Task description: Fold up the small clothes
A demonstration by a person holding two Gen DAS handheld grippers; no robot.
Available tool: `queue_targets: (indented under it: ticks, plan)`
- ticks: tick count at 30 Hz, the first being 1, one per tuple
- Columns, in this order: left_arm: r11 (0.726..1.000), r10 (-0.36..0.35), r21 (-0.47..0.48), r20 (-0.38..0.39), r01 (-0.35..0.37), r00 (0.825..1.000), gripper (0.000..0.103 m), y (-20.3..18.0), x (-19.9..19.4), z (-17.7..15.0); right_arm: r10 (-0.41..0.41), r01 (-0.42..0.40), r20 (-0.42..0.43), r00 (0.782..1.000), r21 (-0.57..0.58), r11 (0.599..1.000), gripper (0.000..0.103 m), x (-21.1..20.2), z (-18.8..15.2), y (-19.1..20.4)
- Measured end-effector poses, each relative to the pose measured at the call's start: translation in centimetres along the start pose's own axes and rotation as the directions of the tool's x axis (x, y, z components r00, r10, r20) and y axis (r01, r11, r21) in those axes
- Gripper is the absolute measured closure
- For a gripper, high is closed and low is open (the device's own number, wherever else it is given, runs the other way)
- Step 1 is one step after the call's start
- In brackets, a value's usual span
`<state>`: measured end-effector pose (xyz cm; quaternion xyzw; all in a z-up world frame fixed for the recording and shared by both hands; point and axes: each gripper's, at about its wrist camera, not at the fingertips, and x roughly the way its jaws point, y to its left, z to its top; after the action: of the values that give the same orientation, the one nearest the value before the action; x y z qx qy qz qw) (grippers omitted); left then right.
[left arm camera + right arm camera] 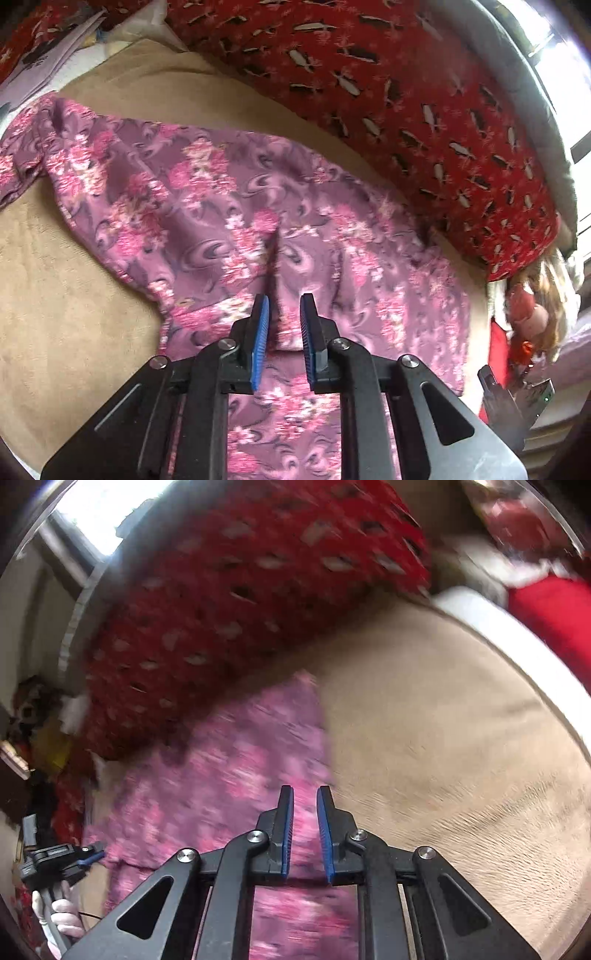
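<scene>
Your left gripper (283, 301) hovers low centre, jaws slightly apart, gripping nothing, probably lining up a pinch. Your right gripper (305, 792) does likewise, narrowly open and empty. The garment (229, 206) lies mid-frame on the blanket (66, 295), ready for folding; the pillow (388, 85) sits upper right.

We carry two matching grippers: the left gripper (283, 306) and right gripper (305, 797) have black linkage arms, round silver screws and ribbed blue pads (259, 341). A pale glove covers our left hand (64, 915).
</scene>
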<state>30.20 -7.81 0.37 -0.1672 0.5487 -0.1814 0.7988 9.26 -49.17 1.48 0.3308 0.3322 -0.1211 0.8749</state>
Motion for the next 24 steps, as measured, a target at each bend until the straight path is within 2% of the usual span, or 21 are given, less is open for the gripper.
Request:
queue_targets:
  ticks: [2, 5, 7, 10, 12, 14, 15, 17, 18, 19, 21, 24]
  plan:
    - [0.999, 0.032, 0.032, -0.016, -0.031, 0.999, 0.089, -0.7, 1.3, 0.1, 0.046, -0.048, -0.027, 0.999, -0.049, 0.998, 0.076, 0.6, 0.1, 2.7]
    - [0.992, 0.114, 0.062, -0.083, -0.109, 0.990, 0.089, -1.2, 4.6, -0.2, 0.083, -0.097, -0.106, 0.991, -0.134, 0.986, 0.076, 2.8, -1.0, 7.3]
    - [0.993, 0.109, 0.051, -0.086, -0.105, 0.990, 0.089, -0.5, 4.9, -0.3, 0.097, -0.127, -0.162, 0.982, -0.189, 0.974, 0.076, 4.7, -2.3, 10.7]
    - [1.000, 0.019, -0.001, -0.091, -0.019, 0.996, 0.087, 1.4, 3.0, 0.3, 0.128, -0.187, -0.229, 0.965, -0.259, 0.947, 0.076, 7.1, -4.5, 15.5]
    - [1.000, 0.013, -0.025, -0.051, -0.014, 0.999, 0.084, 3.6, 0.7, 1.3, 0.147, -0.221, -0.260, 0.954, -0.285, 0.933, 0.076, 9.1, -5.3, 18.3]
    - [0.998, 0.040, -0.050, -0.006, -0.040, 0.999, 0.073, 6.4, -1.5, 2.9, 0.176, -0.258, -0.284, 0.943, -0.285, 0.923, 0.076, 10.7, -6.2, 20.4]
    - [0.996, 0.061, -0.069, 0.017, -0.059, 0.998, 0.063, 7.8, -2.3, 3.5, 0.196, -0.279, -0.286, 0.938, -0.285, 0.917, 0.076, 11.7, -6.6, 21.8]
    - [0.987, 0.106, -0.125, 0.058, -0.098, 0.993, 0.060, 11.5, -4.3, 4.8, 0.208, -0.295, -0.304, 0.930, -0.276, 0.915, 0.074, 13.6, -7.8, 23.0]
    - [0.983, 0.120, -0.146, 0.066, -0.109, 0.991, 0.060, 13.0, -4.9, 5.0, 0.195, -0.289, -0.326, 0.925, -0.271, 0.918, 0.068, 14.7, -8.4, 23.1]
    - [0.977, 0.137, -0.174, 0.075, -0.123, 0.988, 0.060, 15.0, -5.7, 5.4, 0.179, -0.276, -0.336, 0.925, -0.265, 0.924, 0.068, 15.8, -9.2, 23.1]
    - [0.959, 0.190, -0.232, 0.089, -0.165, 0.978, 0.060, 18.3, -6.7, 6.4, 0.226, -0.290, -0.223, 0.948, -0.318, 0.903, 0.068, 15.1, -10.6, 22.6]
    - [0.941, 0.245, -0.259, 0.078, -0.218, 0.966, 0.060, 21.2, -6.8, 7.3, 0.213, -0.277, -0.213, 0.953, -0.338, 0.899, 0.067, 15.0, -10.9, 22.8]
